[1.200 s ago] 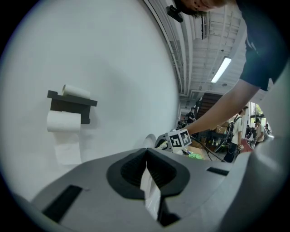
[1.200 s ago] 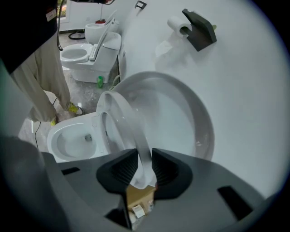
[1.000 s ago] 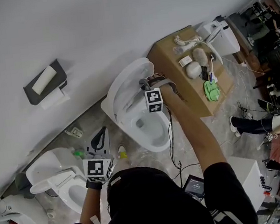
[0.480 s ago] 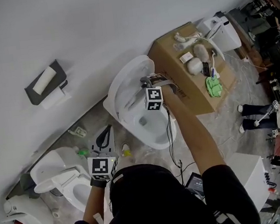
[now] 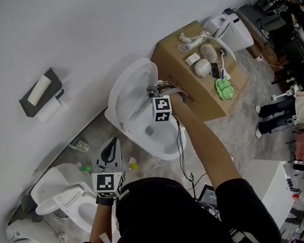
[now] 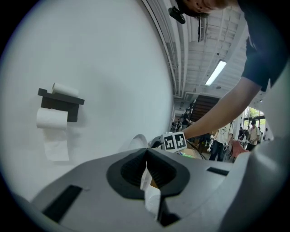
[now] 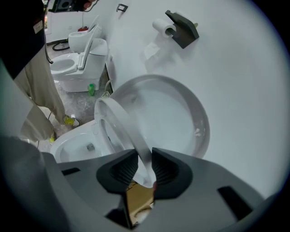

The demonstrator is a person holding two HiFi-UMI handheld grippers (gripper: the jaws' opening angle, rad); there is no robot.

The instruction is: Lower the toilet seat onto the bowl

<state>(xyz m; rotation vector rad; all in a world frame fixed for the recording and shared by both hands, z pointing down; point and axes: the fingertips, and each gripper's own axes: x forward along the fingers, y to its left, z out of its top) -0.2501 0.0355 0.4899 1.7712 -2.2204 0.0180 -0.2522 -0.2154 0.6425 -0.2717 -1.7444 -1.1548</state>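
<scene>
A white toilet stands against the wall, its bowl [image 5: 162,139] open and its lid [image 5: 129,85] upright. My right gripper [image 5: 150,94] is shut on the rim of the toilet seat [image 5: 136,113]. In the right gripper view the seat ring [image 7: 122,127] runs between the pads of the right gripper [image 7: 144,170]. It is tilted away from the lid [image 7: 176,113] and hangs above the bowl [image 7: 74,145]. My left gripper [image 5: 110,145] hangs low by the floor, left of the toilet. Seen in its own view, the left gripper [image 6: 146,156] is shut and holds nothing.
A cardboard box [image 5: 183,82] with small items on top stands right of the toilet. A second toilet [image 5: 62,196] is at the lower left. A paper holder [image 5: 39,93] hangs on the wall. A person's legs [image 5: 274,115] stand at the right.
My right gripper has stayed on the seat rim and shifted only slightly. The left gripper has barely moved; the head view has drifted a little.
</scene>
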